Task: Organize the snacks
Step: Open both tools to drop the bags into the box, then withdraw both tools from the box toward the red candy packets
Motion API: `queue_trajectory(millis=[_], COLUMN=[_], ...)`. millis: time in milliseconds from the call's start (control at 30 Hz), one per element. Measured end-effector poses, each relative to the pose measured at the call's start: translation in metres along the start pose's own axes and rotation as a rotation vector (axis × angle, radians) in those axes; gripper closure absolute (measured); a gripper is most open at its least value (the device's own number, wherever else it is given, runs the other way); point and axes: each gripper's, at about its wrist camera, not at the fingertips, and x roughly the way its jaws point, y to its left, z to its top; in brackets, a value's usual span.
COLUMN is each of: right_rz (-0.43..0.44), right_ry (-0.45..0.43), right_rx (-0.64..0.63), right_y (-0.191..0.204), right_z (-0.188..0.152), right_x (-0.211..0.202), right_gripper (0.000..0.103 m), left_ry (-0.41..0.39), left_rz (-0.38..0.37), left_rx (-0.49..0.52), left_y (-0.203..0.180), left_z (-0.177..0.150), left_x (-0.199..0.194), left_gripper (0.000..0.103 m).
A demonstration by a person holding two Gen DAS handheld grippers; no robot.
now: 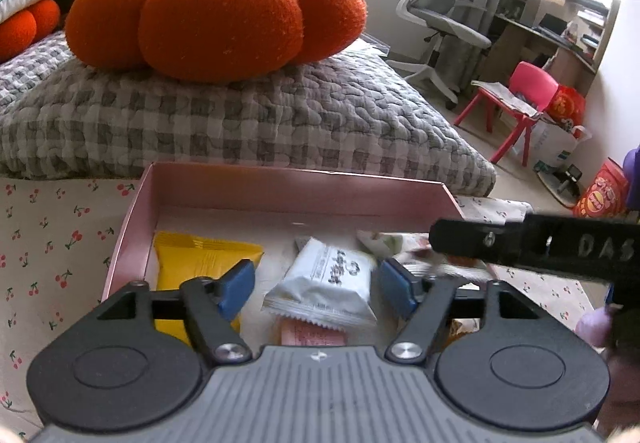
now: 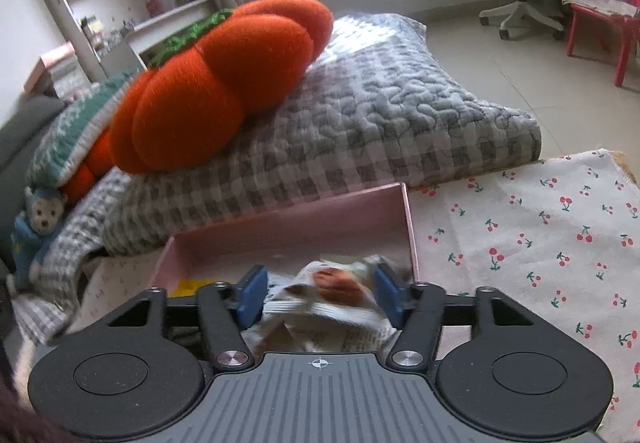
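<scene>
A pink box (image 1: 280, 179) stands open on a cherry-print cloth. A yellow packet (image 1: 200, 255) lies at its left and a white packet (image 1: 324, 283) in the middle, on top of an orange-pink one (image 1: 312, 335). My left gripper (image 1: 317, 289) hovers over the box, open, its blue pads (image 1: 238, 289) either side of the white packet without pressing on it. In the right wrist view my right gripper (image 2: 319, 295) is over the box's (image 2: 408, 227) right end. A blurred white packet with a brown picture (image 2: 328, 299) sits between its pads, which stand apart from it.
The right gripper's black body (image 1: 532, 247) reaches in from the right, close to my left gripper. Behind the box lie a grey checked quilt (image 1: 240, 123) and an orange pumpkin cushion (image 1: 216, 11). The cherry-print cloth (image 2: 540, 243) spreads right of the box. An office chair (image 1: 436, 15) and a pink chair (image 1: 520, 95) stand further off.
</scene>
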Motion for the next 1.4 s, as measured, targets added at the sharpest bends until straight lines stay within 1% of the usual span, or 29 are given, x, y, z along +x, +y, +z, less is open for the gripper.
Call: queue_trajectory(millis=[67, 100, 133, 167, 233, 267, 300, 333, 400, 467, 667, 767, 867, 1100, 1200, 1300, 1400], right_rz=[0.005, 0.005, 0.004, 0.002, -0.003, -0.003, -0.002, 0.000, -0.004, -0.010, -0.017, -0.025, -0.020, -0.005, -0.005, -0.005, 0.000], right_ry=[-0.003, -0.006, -0.009, -0.007, 0.005, 0.010, 0.011, 0.010, 0.014, 0.019, 0.022, 0.024, 0.022, 0.031, 0.044, 0.056, 0.053], right_rx=[0.000, -0.004, -0.007, -0.008, -0.010, -0.015, -0.019, -0.023, -0.031, -0.041, -0.048, -0.068, -0.077, -0.097, -0.113, -0.127, -0.156], right_y=[0.001, 0.002, 0.003, 0.005, 0.008, 0.010, 0.012, 0.014, 0.018, 0.022, 0.027, 0.033, 0.039, 0.050, 0.053, 0.054, 0.053], right_z=[0.002, 0.003, 0.003, 0.004, 0.004, 0.005, 0.005, 0.006, 0.006, 0.005, -0.005, -0.010, -0.016, -0.034, -0.046, -0.060, -0.075], right_x=[-0.003, -0.006, -0.008, -0.009, -0.014, -0.017, -0.021, -0.025, -0.033, -0.042, -0.070, -0.084, -0.098, -0.124, -0.132, -0.137, -0.140], right_gripper=[0.040, 0.038, 0.033, 0.031, 0.030, 0.030, 0.028, 0.024, 0.021, 0.021, 0.019, 0.019, 0.015, 0.014, 0.014, 0.009, 0.008], left_ry=[0.008, 0.010, 0.009, 0.007, 0.005, 0.006, 0.009, 0.012, 0.014, 0.016, 0.028, 0.033, 0.045, 0.070, 0.089, 0.107, 0.085], left_rz=[0.002, 0.000, -0.002, -0.001, 0.003, 0.004, 0.007, 0.011, 0.021, 0.030, 0.054, 0.085, 0.111, 0.150, 0.147, 0.136, 0.127], left_rx=[0.009, 0.009, 0.008, 0.006, 0.001, -0.002, -0.005, -0.009, -0.016, -0.022, -0.029, -0.025, -0.018, 0.023, 0.037, 0.055, 0.063], left_y=[-0.002, -0.002, -0.002, -0.002, -0.002, -0.001, -0.001, -0.002, -0.002, -0.004, -0.003, 0.003, 0.007, 0.009, 0.008, 0.008, 0.011], left_z=[0.001, 0.001, 0.002, 0.002, 0.003, 0.004, 0.004, 0.005, 0.005, 0.005, 0.001, -0.004, -0.008, -0.024, -0.033, -0.044, -0.057], left_x=[-0.001, -0.002, -0.003, -0.005, -0.008, -0.011, -0.013, -0.015, -0.021, -0.030, -0.053, -0.068, -0.081, -0.106, -0.114, -0.120, -0.125], left_gripper=[0.030, 0.029, 0.026, 0.021, 0.017, 0.017, 0.017, 0.016, 0.014, 0.011, 0.005, 0.003, 0.002, 0.000, 0.000, 0.000, 0.000])
